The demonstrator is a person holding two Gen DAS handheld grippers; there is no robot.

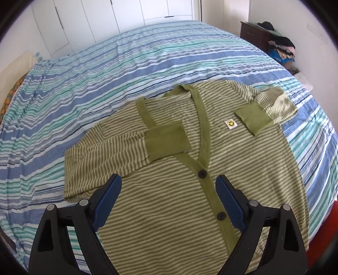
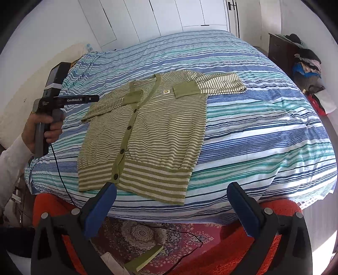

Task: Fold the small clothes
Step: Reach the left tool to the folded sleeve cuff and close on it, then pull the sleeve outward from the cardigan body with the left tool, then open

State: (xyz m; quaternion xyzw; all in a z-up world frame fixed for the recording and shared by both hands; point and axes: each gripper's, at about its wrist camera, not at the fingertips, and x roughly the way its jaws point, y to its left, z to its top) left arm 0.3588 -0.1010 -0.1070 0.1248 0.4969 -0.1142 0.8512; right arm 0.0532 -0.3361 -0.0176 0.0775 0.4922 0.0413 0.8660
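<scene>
A green and cream striped cardigan (image 1: pixel 173 169) lies face up and buttoned on the striped bed; it also shows in the right wrist view (image 2: pixel 152 135). Both sleeves are folded in across the chest, with the left cuff (image 1: pixel 166 141) and the right cuff (image 1: pixel 251 118) lying on the front. My left gripper (image 1: pixel 169 184) is open and empty, hovering just above the cardigan's middle. My right gripper (image 2: pixel 172 190) is open and empty, held off the bed's near edge in front of the cardigan's hem (image 2: pixel 135 179). The left gripper's body (image 2: pixel 55 101) shows in a hand at the left.
The bed (image 1: pixel 105 84) has a blue, teal and white striped cover. A dark dresser (image 1: pixel 253 33) with piled clothes (image 1: pixel 281 46) stands at the far right. White wardrobe doors (image 1: pixel 105 17) stand behind the bed. A red patterned rug (image 2: pixel 147 237) with a cable and a book (image 2: pixel 145 258) lies below.
</scene>
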